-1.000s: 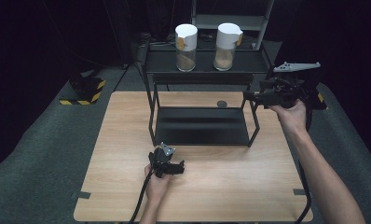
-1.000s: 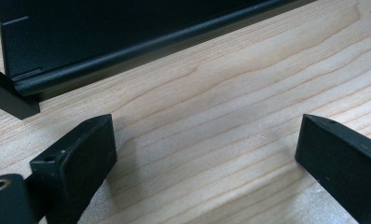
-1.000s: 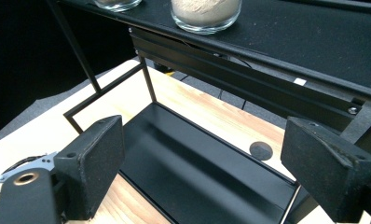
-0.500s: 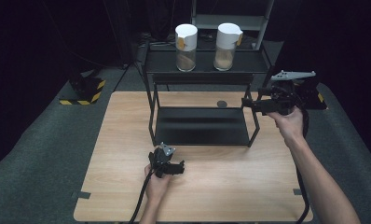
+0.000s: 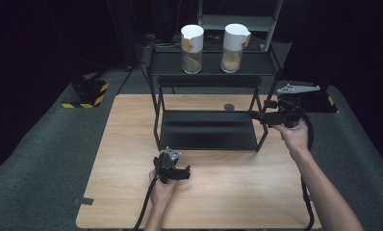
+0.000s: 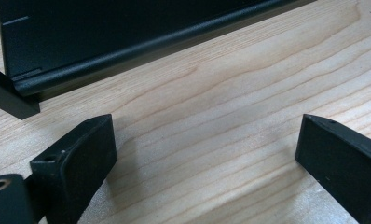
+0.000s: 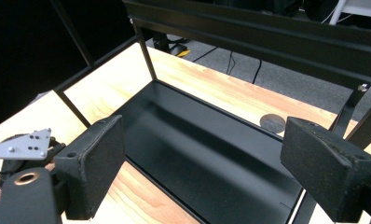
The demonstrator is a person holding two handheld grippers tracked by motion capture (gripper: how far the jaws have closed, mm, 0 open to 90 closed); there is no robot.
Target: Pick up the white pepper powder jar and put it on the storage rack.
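Note:
A black metal rack stands on the wooden table. Its top shelf carries two jars with white lids, each partly filled with something tan. My left gripper rests on the table in front of the rack, open, with bare wood between its jaws. My right gripper is held in the air at the rack's right end, open and empty. It looks across the rack's lower shelf. The left gripper also appears in the right gripper view, at the far left.
A small grey disc lies on the table behind the rack. The rack's thin posts frame the lower shelf. A yellow-and-black striped block sits on the floor at left, and a grey shelf unit stands behind the rack.
My right gripper has come down and slightly left, closer to the rack's right end. The left gripper has stayed where it was.

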